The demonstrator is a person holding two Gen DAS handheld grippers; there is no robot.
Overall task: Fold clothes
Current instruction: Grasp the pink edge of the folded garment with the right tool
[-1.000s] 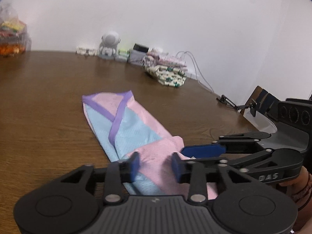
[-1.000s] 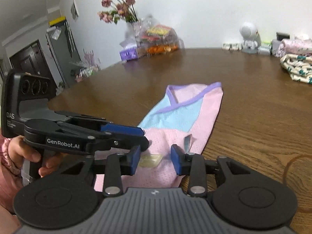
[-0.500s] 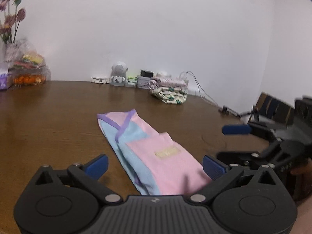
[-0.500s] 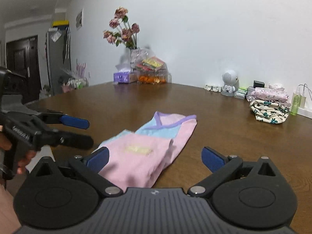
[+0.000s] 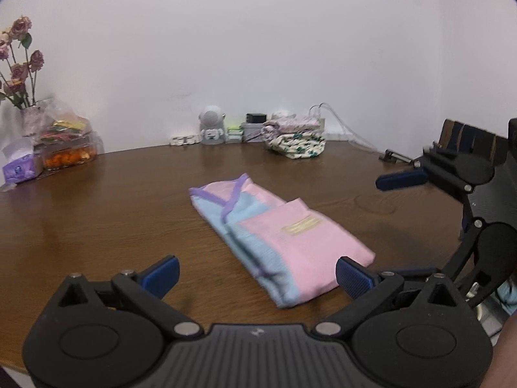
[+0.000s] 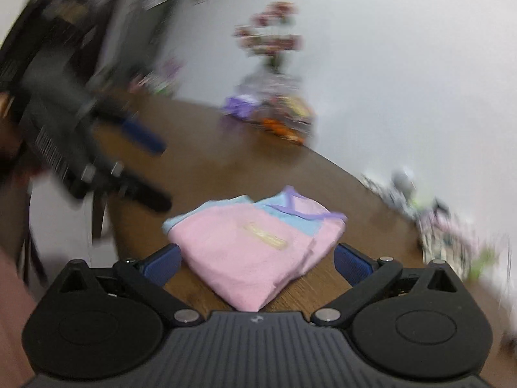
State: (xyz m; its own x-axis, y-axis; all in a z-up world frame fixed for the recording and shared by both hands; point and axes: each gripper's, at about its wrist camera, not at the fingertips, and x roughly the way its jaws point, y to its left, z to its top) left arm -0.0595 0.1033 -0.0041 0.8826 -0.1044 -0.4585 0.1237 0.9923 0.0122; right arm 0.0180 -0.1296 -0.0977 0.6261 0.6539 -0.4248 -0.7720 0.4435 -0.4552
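Now both grippers, left (image 5: pixel 257 274) and right (image 6: pixel 257 266), gape above the folded garment (image 5: pixel 278 236).

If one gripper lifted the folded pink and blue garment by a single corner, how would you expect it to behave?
The pink and blue garment is thin cloth lying flat in soft layers, so it would probably droop, and the fold would likely open. It looks light, so the lift should need little force. Pushed across the wooden table, it would more likely bunch up than slide whole. Both the left gripper and right gripper are open.
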